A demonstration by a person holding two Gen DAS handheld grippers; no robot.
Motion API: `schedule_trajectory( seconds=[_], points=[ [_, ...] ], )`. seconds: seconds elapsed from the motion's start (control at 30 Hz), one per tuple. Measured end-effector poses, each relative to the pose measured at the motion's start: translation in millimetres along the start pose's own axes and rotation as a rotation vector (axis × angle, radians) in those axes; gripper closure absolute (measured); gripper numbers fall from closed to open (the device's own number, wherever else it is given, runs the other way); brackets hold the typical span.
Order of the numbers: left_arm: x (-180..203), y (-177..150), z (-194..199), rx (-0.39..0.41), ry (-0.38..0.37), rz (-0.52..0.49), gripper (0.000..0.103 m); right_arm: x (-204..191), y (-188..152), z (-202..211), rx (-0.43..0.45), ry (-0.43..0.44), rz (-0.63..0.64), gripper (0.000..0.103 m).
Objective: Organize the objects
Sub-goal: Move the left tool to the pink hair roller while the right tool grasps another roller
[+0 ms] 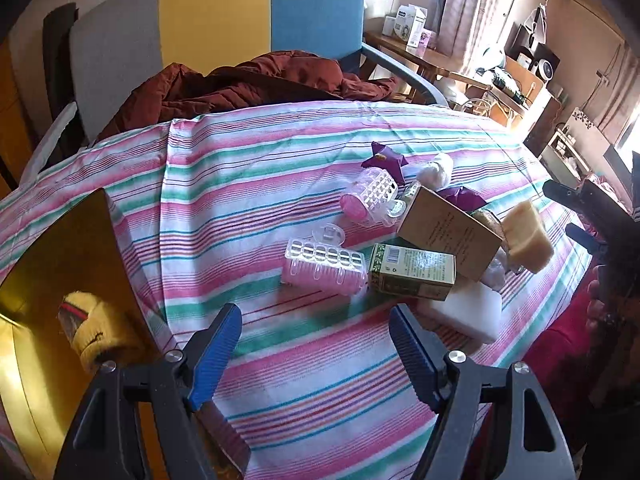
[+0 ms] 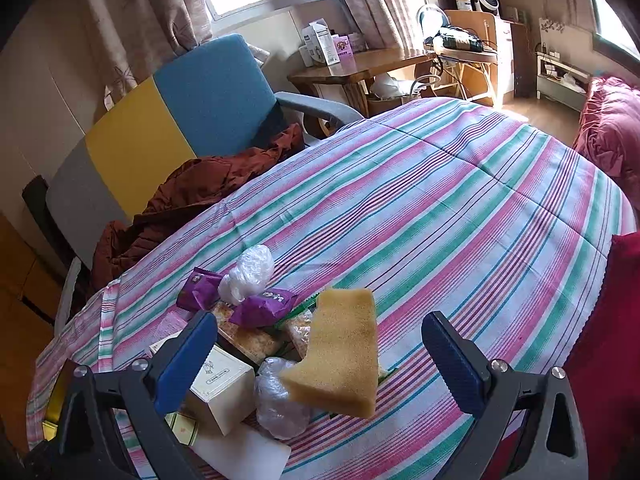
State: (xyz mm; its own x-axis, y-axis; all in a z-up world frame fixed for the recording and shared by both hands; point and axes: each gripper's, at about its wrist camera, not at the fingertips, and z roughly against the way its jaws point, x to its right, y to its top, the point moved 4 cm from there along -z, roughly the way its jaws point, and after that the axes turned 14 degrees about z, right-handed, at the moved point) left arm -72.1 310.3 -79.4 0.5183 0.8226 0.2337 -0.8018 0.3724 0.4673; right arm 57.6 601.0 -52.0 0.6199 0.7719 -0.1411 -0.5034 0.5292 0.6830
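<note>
On the striped cloth [image 2: 440, 200] lies a heap: two pink hair rollers [image 1: 324, 268] [image 1: 370, 198], a green box [image 1: 412, 272], a brown box [image 1: 448, 232], a white block [image 1: 468, 312], purple packets [image 2: 264, 306] and crumpled plastic bags [image 2: 250, 272]. A yellow sponge [image 2: 344, 356] stands tilted on the heap's right side, beside a cream box [image 2: 224, 384]. My right gripper [image 2: 320, 356] is open, its fingers wide on either side of the sponge without touching it. My left gripper [image 1: 316, 344] is open and holds nothing, just short of the near roller.
A gold box [image 1: 60, 248] at the left holds a yellow knit item [image 1: 100, 336]. Behind the table is a grey, yellow and blue chair [image 1: 216, 28] with a rust-red jacket [image 1: 248, 80] on it. Red fabric [image 2: 612, 360] borders the table's right edge.
</note>
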Motion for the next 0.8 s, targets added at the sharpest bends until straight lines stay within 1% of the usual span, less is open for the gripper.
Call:
schedule_trajectory(
  seconds=[0.17,0.27,0.3,0.37,0.5,0.6,0.67,0.73,0.8],
  points=[
    [10,6,-28,-0.039,0.034,-0.071,0.021,3,-2,-5,-0.020,0.018,-0.029,0.000],
    [11,9,-41,-0.049,0.045,-0.090,0.021,3,-1,-4,-0.015,0.003,-0.023,0.000],
    [11,10,-44,-0.053,0.042,-0.092,0.021,2,-1,0,0.000,-0.010,-0.017,0.000],
    [12,13,-52,-0.063,0.039,-0.096,0.021,-2,2,7,0.032,-0.006,0.006,0.000],
    [14,18,-68,-0.079,0.051,-0.112,0.021,-13,3,9,0.040,0.013,0.056,0.000],
    [11,21,-75,-0.098,0.019,-0.079,0.022,-25,6,16,0.059,0.008,0.119,0.000],
    [8,23,-75,-0.093,0.001,-0.061,0.037,-40,10,18,0.064,0.039,0.180,0.000],
    [5,23,-74,-0.091,-0.022,-0.055,0.037,-62,17,16,0.051,0.100,0.253,0.000],
    [4,22,-72,-0.089,-0.036,-0.052,0.037,-93,23,8,0.024,0.188,0.358,0.000]
  ],
)
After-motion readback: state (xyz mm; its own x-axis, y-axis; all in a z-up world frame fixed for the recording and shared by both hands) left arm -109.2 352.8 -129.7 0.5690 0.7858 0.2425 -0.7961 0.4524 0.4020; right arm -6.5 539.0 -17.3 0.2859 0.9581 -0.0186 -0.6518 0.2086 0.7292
